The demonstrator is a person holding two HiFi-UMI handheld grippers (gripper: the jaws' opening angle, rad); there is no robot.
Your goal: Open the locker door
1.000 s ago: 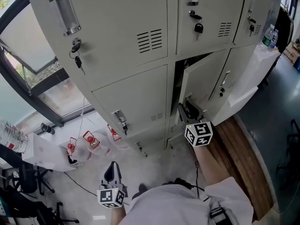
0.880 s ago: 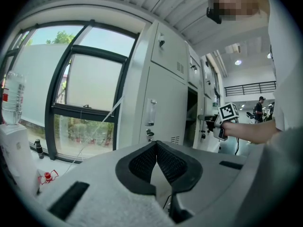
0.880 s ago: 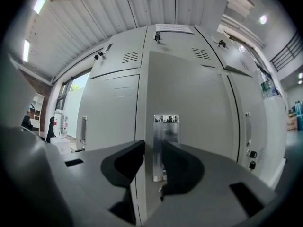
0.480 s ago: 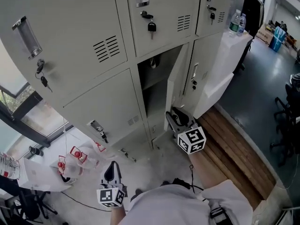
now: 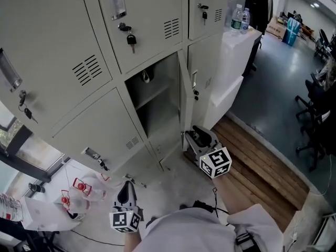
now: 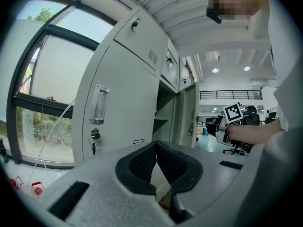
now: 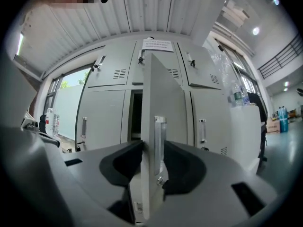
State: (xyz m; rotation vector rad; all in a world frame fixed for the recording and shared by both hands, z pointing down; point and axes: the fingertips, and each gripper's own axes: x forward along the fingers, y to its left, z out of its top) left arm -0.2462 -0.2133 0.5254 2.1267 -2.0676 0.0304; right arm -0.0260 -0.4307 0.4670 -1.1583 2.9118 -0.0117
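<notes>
The grey locker door [image 5: 185, 96] of the lower middle compartment [image 5: 155, 106] stands swung wide, edge-on to me. My right gripper [image 5: 195, 135] is at its free edge. In the right gripper view the door [image 7: 163, 93] and its metal handle [image 7: 159, 141] fill the gap of that gripper [image 7: 152, 160], with a pad against each side. Those jaws have just been opening a little, and the door is still between them. My left gripper [image 5: 125, 189] hangs low by my body, apart from the lockers. Seen in its own view, the left gripper [image 6: 156, 150] is shut and empty.
Keys hang from the upper lockers' locks [image 5: 131, 38]. A white cabinet [image 5: 231, 62] with water bottles [image 5: 240, 17] stands right of the lockers. Wooden boards [image 5: 262, 161] lie on the floor at right, red-capped items [image 5: 79, 185] at left, office chairs [image 5: 315, 114] far right.
The door has swung from slightly ajar to wide open, showing the compartment inside. My right gripper has moved with its edge. The left gripper holds the same place in the head view.
</notes>
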